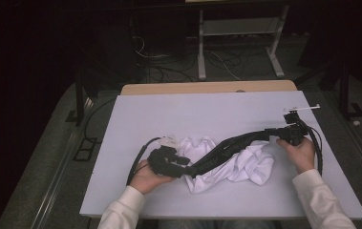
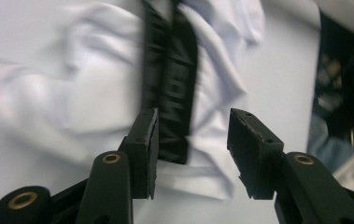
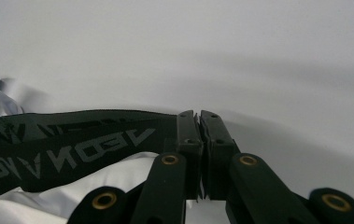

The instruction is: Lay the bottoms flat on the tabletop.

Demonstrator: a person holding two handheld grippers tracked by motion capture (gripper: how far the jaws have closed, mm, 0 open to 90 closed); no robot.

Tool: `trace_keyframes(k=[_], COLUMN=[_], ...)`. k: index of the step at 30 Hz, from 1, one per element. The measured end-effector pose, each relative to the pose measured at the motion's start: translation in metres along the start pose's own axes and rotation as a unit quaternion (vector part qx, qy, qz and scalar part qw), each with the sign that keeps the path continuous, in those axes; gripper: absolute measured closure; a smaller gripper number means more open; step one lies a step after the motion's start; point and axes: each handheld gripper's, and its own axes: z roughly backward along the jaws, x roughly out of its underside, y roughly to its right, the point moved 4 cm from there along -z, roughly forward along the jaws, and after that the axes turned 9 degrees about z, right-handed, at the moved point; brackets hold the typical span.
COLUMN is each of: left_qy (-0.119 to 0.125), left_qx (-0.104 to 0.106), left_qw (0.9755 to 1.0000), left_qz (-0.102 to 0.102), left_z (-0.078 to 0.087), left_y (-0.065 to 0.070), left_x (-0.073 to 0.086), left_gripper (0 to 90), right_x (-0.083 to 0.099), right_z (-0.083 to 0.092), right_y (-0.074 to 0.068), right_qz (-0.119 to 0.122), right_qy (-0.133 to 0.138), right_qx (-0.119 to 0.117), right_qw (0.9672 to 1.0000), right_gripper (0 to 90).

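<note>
The left gripper (image 1: 181,160) sat low in the left half of the high view, cupped from below by the left hand (image 1: 149,177), its nose aimed toward the right of the frame. In the left gripper view its jaws stood apart, nothing pressed between the pads; the near end of the black band (image 2: 170,79) lay just beyond them, closer to the left-hand pad, blurred. That forearm, in a white sleeve (image 1: 121,210), came up from the bottom edge at a slant, the wrist bent inward.

The band (image 1: 226,148) ran on from there across the middle of the high view, rising to the right, stretched over a crumpled white garment (image 1: 250,167) that lay on the table (image 1: 169,114) in the lower centre of the frame.

At the far end, toward the right edge, the right gripper (image 1: 271,132) was clamped on the band. In the right gripper view the jaws met tight at the lower centre, with the band (image 3: 72,149), printed in grey letters, coming in from the left and pinched between them; white cloth (image 3: 114,184) showed under it. The right hand (image 1: 300,152) held that gripper from below and behind, fingers curled round the body, the sleeved forearm (image 1: 319,200) angling in from the bottom right corner. A black cable (image 1: 318,148) looped down beside the wrist.
</note>
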Motion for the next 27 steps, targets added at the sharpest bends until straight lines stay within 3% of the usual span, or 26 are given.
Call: trace_keyframes(k=[5, 8, 13, 15, 19, 22, 24, 27], left_qy=[0.016, 0.019, -0.011, -0.023, -0.048, -0.06, -0.063, -0.047], left_qx=[-0.013, -0.001, 0.003, 0.018, 0.051, 0.063, 0.065, 0.064], left_qw=[0.9987, 0.9972, 0.9956, 0.9943, 0.9916, 0.9892, 0.9889, 0.9909], left_qz=[0.047, 0.072, 0.093, 0.102, 0.109, 0.118, 0.118, 0.109], left_z=[0.0, -0.01, -0.029, -0.034, -0.044, -0.05, -0.053, -0.05], left_y=[-0.018, -0.023, -0.025, -0.024, -0.019, -0.017, -0.015, -0.012], left_x=[0.004, 0.009, 0.014, 0.016, 0.019, 0.021, 0.021, 0.017], left_gripper=[49.8, 49.7, 49.6, 50.5, 56.2, 65.0, 72.6, 84.3], right_x=[0.0, 0.0, 0.0, 0.0, 0.0, 0.0, 0.0, 0.0], right_z=[0.0, -0.001, -0.001, -0.001, -0.001, -0.001, 0.0, 0.0], right_y=[0.0, 0.0, 0.0, 0.0, 0.001, 0.001, 0.002, 0.001], right_qz=[0.001, 0.0, 0.0, 0.001, 0.0, -0.001, -0.002, -0.002], right_qy=[0.0, -0.001, -0.001, -0.001, -0.001, 0.001, 0.002, 0.002], right_qx=[0.0, 0.001, 0.0, 0.0, -0.001, -0.005, -0.007, -0.008], right_qw=[1.0, 1.0, 1.0, 1.0, 1.0, 1.0, 1.0, 1.0], right_gripper=[86.1, 86.1, 86.1, 86.1, 86.1, 86.1, 86.1, 86.1])
